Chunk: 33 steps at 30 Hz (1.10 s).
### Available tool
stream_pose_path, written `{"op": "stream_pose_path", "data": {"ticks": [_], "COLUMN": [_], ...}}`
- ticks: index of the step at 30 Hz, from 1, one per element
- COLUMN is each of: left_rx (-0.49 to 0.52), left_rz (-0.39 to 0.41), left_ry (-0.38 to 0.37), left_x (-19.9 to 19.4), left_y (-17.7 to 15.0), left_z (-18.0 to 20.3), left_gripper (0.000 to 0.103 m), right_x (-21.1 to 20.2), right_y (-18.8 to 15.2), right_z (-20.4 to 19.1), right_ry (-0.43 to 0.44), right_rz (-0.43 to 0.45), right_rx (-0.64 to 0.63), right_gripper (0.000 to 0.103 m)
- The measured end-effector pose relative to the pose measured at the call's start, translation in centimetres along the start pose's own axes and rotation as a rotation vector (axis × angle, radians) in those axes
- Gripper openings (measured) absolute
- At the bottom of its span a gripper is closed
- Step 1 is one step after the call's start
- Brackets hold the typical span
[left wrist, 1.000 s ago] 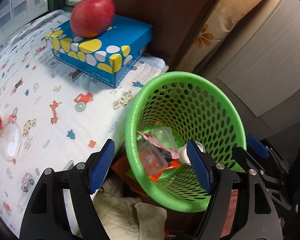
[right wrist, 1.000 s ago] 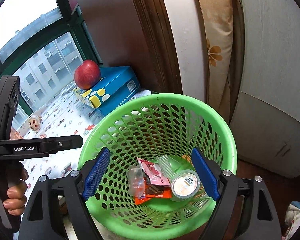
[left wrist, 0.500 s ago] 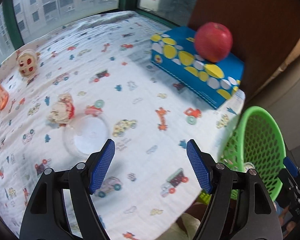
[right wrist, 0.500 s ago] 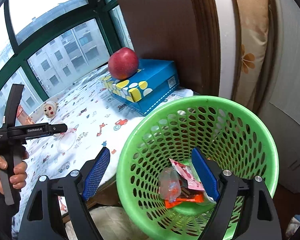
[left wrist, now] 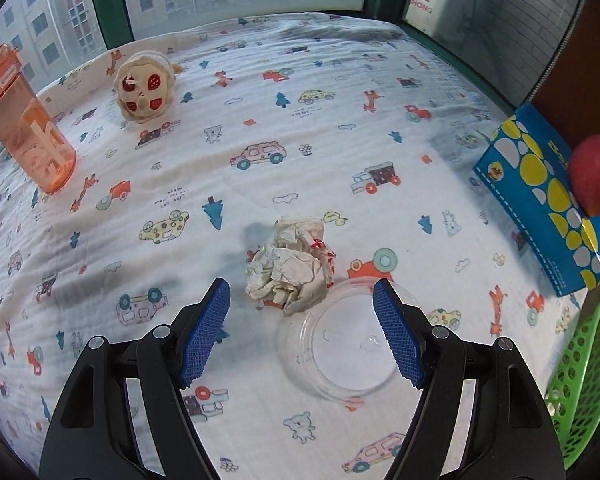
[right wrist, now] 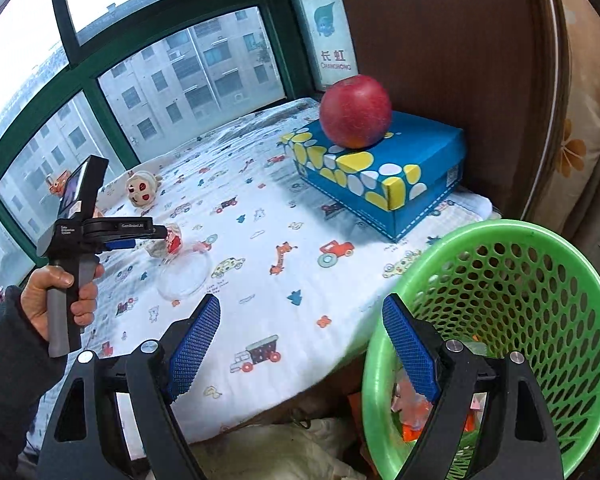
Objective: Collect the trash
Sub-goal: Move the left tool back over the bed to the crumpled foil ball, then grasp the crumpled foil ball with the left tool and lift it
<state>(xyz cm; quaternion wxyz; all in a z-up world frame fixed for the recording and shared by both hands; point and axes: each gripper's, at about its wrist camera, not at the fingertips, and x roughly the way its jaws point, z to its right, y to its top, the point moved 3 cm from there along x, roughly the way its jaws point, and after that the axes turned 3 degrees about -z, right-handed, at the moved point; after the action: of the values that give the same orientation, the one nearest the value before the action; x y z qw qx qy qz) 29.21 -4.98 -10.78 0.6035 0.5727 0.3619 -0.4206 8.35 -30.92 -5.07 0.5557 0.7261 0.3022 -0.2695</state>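
**Two grippers spread wide over the printed cloth**

Two black grippers with blue ribbed pads hold nothing, each with its pads set far apart. Nearest the left gripper (left wrist: 302, 330) lies a clear round plastic lid (left wrist: 342, 346), flat on the white cartoon-print cloth (left wrist: 260, 112); the right-hand pad overlaps the lid's rim in view. A crumpled ball of white wrapper with red print (left wrist: 290, 266) touches the lid's far-left edge. Well beyond the lid on the left stand a cream plush face toy (left wrist: 144, 86) and an orange translucent bottle (left wrist: 24, 120). Right of the lid, a blue box with yellow and white spots (left wrist: 540, 200) carries a red apple (left wrist: 594, 174). Near the right gripper (right wrist: 300, 350), a green perforated plastic basket (right wrist: 540, 280) sits off the cloth's edge, well right of the lid, with wrappers (right wrist: 414, 420) at its bottom.
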Motion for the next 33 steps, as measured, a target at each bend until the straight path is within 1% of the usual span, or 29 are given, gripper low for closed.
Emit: {"op": "stream_pose_path", "data": {"ticks": [5, 10, 11, 14, 15, 18, 21, 30, 33], "left_rx": [-0.039, -0.061, -0.056, -0.055, -0.056, -0.051, -0.058, -0.082, -0.087], "left_rz": [-0.023, -0.023, -0.024, -0.027, -0.021, -0.008, 0.006, 0.068, 0.089], "left_ry": [-0.008, -0.08, -0.093, -0.157, -0.159, -0.176, -0.174, -0.185, -0.18], "left_x": [2.1, 2.9, 3.0, 3.3, 3.3, 2.9, 2.3, -1.4, -2.7], "left_y": [0.7, 1.0, 1.0, 1.0, 1.0, 1.0, 0.8, 0.0, -0.3], "left_z": [-1.5, -1.9, -1.7, -1.4, -1.4, -1.6, -2.4, -5.7, -6.8], "left_gripper": [0.072, 0.072, 0.069, 0.054, 0.052, 0.045, 0.042, 0.041, 0.041], "right_x": [2.0, 3.6, 4.0, 4.7, 5.0, 5.8, 6.9, 11.3, 13.0], "right_y": [0.5, 0.9, 1.0, 1.0, 1.0, 1.1, 1.2, 1.3, 1.4], "right_z": [-1.8, -3.2, -3.5, -4.4, -4.6, -5.3, -6.2, -10.8, -12.4], "right_ry": [0.019, 0.028, 0.03, 0.034, 0.037, 0.042, 0.053, 0.11, 0.122], "right_rz": [-0.029, -0.054, -0.058, -0.071, -0.075, -0.086, -0.1, -0.158, -0.173], "right_rx": [-0.035, -0.064, -0.069, -0.085, -0.089, -0.104, -0.121, -0.204, -0.237], "right_gripper": [0.08, 0.08, 0.08, 0.08, 0.08, 0.08, 0.08, 0.081, 0.084]}}
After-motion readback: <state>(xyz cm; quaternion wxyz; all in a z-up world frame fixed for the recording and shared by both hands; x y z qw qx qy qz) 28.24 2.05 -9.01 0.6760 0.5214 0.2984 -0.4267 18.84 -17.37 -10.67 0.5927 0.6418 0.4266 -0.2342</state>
